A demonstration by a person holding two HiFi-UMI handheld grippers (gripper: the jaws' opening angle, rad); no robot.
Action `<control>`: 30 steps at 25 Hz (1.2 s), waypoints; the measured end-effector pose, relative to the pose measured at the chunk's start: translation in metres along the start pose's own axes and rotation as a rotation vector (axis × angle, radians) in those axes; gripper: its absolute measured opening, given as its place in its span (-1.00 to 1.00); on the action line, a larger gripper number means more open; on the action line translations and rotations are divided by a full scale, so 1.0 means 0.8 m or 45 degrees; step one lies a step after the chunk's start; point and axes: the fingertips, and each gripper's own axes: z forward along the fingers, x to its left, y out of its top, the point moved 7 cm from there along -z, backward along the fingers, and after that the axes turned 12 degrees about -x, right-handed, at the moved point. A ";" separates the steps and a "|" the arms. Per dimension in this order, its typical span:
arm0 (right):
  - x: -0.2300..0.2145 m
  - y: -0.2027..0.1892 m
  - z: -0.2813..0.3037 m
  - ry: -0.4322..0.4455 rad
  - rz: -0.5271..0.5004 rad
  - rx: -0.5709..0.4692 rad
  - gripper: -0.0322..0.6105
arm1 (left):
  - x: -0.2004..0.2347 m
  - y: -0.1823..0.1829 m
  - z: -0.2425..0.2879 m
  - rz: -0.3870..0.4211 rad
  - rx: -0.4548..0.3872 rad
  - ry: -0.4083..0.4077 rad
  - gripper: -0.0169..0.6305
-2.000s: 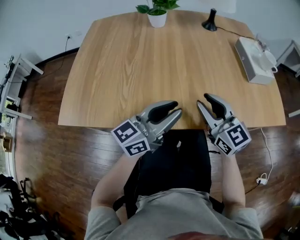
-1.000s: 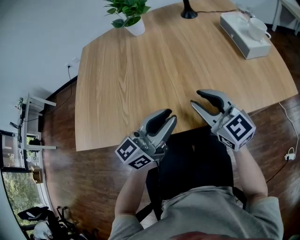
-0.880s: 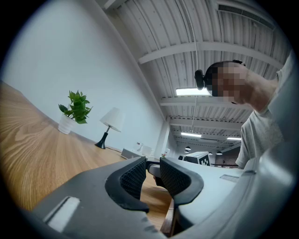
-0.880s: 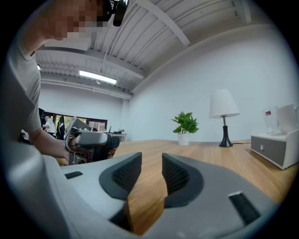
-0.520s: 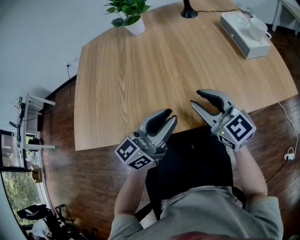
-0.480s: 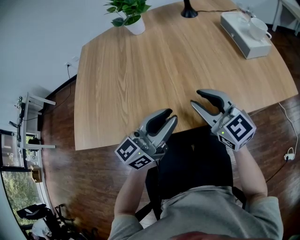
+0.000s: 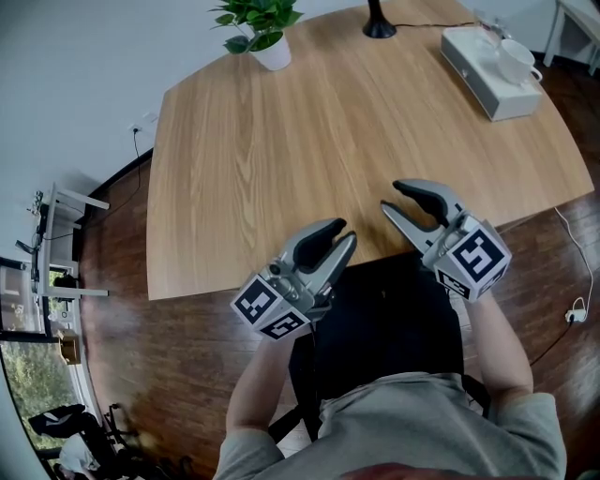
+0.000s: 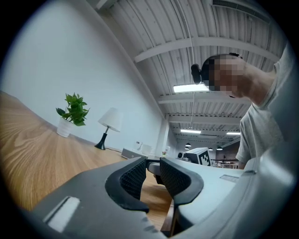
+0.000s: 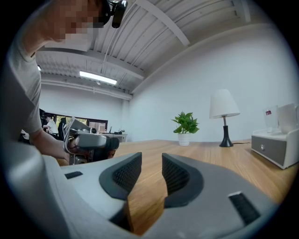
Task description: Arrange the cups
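A white cup [image 7: 517, 56] sits on a white box [image 7: 487, 73] at the table's far right; in the right gripper view the cup [image 9: 288, 118] and box [image 9: 275, 145] show at the right edge. My left gripper [image 7: 343, 233] hovers at the near table edge, open by a narrow gap with nothing between its pads [image 8: 134, 176]. My right gripper [image 7: 392, 195] is beside it over the near edge, also open and empty, with wood showing between its pads [image 9: 127, 173]. Both point level toward the far side.
A wooden table [image 7: 281, 159] spreads ahead. A potted plant [image 7: 257, 30] and a black lamp base [image 7: 379, 24] stand at its far edge. The lamp [image 9: 224, 114] has a white shade. Dark wooden floor [image 7: 122, 281] surrounds the table.
The head view swung between the oldest frame and the later ones. Both grippers have stayed in place with their jaws unchanged.
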 end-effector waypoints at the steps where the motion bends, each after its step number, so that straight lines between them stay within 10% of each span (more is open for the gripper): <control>1: 0.000 0.000 0.000 0.000 -0.003 0.001 -0.49 | 0.002 0.001 0.000 -0.021 -0.017 0.004 -0.67; 30: -0.003 0.001 -0.004 -0.019 0.018 -0.027 -0.49 | 0.009 0.006 -0.005 -0.106 -0.071 0.030 -0.67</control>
